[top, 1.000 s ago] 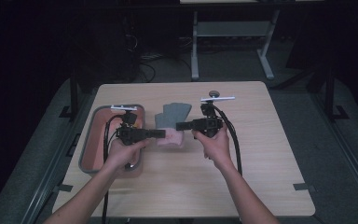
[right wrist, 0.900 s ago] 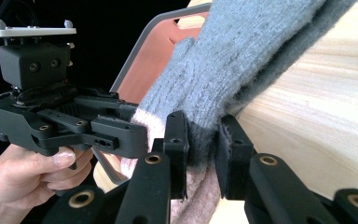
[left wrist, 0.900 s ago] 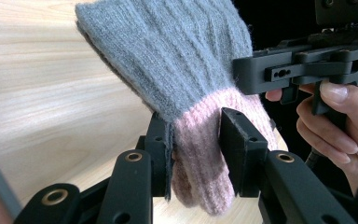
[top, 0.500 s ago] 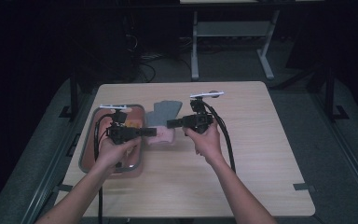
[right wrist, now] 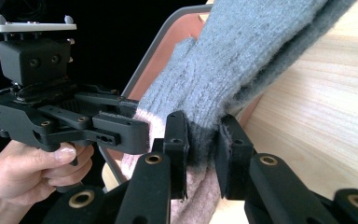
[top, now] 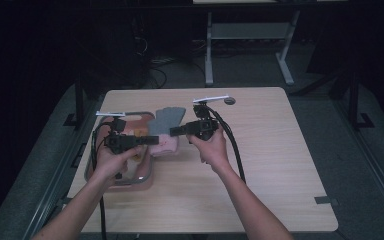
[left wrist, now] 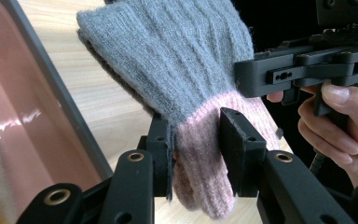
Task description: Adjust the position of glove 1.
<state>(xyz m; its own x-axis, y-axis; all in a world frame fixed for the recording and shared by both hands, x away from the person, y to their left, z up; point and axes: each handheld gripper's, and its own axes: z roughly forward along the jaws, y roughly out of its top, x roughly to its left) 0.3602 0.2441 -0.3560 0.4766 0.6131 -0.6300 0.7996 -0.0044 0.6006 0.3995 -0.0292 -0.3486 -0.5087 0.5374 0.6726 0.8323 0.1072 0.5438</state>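
- Left tool [top: 147, 140]: jaws clamped on the pink cuff band of the knitted glove [top: 164, 131]; they have just been closing a little further, with the cuff between them. In the left gripper view the tool [left wrist: 196, 154] pinches the pink knit from both sides.
- Right tool [top: 176, 131]: clamped on the same glove at the line where grey knit meets pink; the right gripper view shows the tool [right wrist: 201, 154] bunching the fabric between its pads.
- Glove: held between the two tools above the bench [top: 280, 165], grey finger part pointing away from the person, over the right edge of the tray [top: 145, 181].
- Change from a second ago: both hands and the glove have shifted leftward in the high view (the glove then hung over bare bench beside the tray) and now partly overlap the tray.
- Both grips match the earlier frames.
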